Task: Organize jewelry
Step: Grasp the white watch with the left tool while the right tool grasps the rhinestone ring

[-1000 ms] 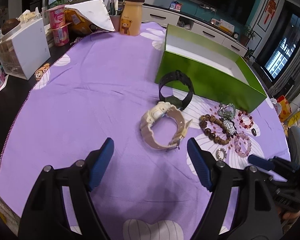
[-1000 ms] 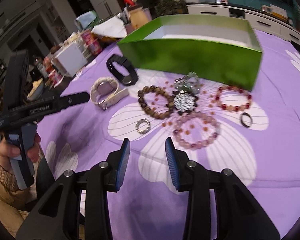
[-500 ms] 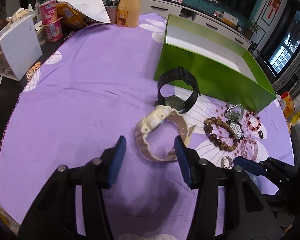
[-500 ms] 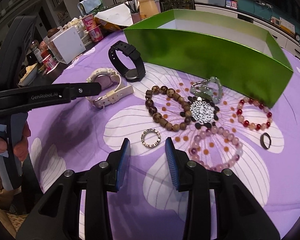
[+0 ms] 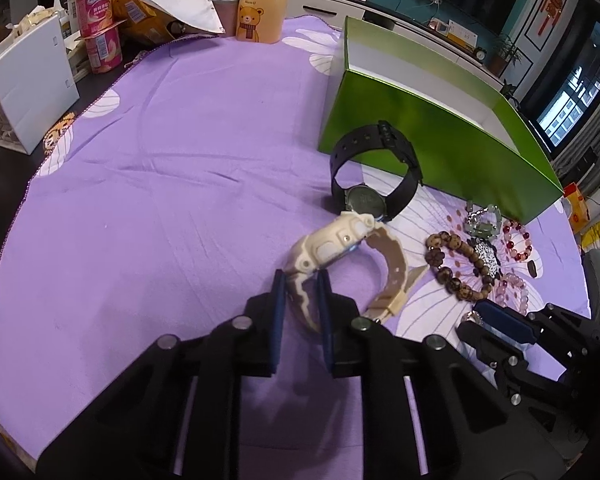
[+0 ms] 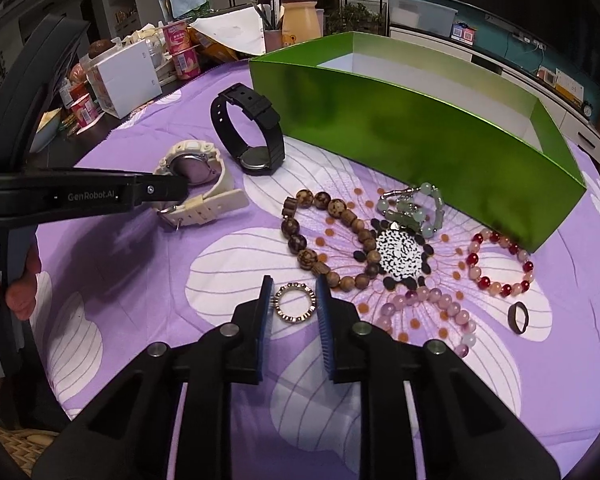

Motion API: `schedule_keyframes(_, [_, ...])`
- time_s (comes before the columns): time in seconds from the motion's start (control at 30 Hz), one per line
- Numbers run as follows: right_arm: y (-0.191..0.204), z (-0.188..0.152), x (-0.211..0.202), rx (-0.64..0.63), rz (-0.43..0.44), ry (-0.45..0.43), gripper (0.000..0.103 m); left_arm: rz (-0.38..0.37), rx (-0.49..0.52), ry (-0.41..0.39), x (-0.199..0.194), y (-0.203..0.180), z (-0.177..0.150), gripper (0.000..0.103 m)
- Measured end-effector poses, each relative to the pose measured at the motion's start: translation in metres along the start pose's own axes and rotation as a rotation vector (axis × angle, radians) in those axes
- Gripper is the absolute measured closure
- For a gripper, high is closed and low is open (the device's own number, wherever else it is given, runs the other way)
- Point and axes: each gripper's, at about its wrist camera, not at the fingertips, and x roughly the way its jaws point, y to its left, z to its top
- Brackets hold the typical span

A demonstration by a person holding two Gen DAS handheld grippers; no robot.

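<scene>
A cream watch point(image 5: 340, 240) lies on the purple cloth point(image 5: 172, 200). My left gripper point(image 5: 300, 276) is closing, and its pads press on the near strap; the same gripper point(image 6: 172, 189) shows in the right wrist view, reaching over the watch point(image 6: 198, 168). My right gripper point(image 6: 294, 282) is closing too, with a small gold ring point(image 6: 294, 302) flat on the cloth between its pads and a sliver of gap either side. A black watch point(image 5: 374, 176) stands against the green box point(image 5: 440, 140). A wooden bead bracelet point(image 6: 332, 236) lies just beyond the ring.
More jewelry lies right of the ring: a pink bead bracelet point(image 6: 432, 312), a red bead bracelet point(image 6: 500, 264), a dark ring point(image 6: 518, 318), a jade piece point(image 6: 412, 212). A white box point(image 5: 28, 88), yogurt cups point(image 5: 98, 12) and a bear bottle point(image 5: 262, 4) crowd the far left edge.
My left gripper came forward and down onto the cream watch, its jaws narrowing around the strap. My right gripper moved up to the gold ring and narrowed around it.
</scene>
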Motion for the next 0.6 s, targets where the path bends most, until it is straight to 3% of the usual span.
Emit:
schedule_keyframes(0.3, [-0.012,-0.003,-0.025,0.045,0.035,-0.055,0.082,-0.022,0.013,-0.036,-0.017,-0.006,-0.001,0.088])
schedule_keyframes(0.6, [-0.037,0.002,-0.056,0.11,0.002,-0.138,0.082,-0.049,0.056,-0.098,-0.048,-0.025,0.006,0.088])
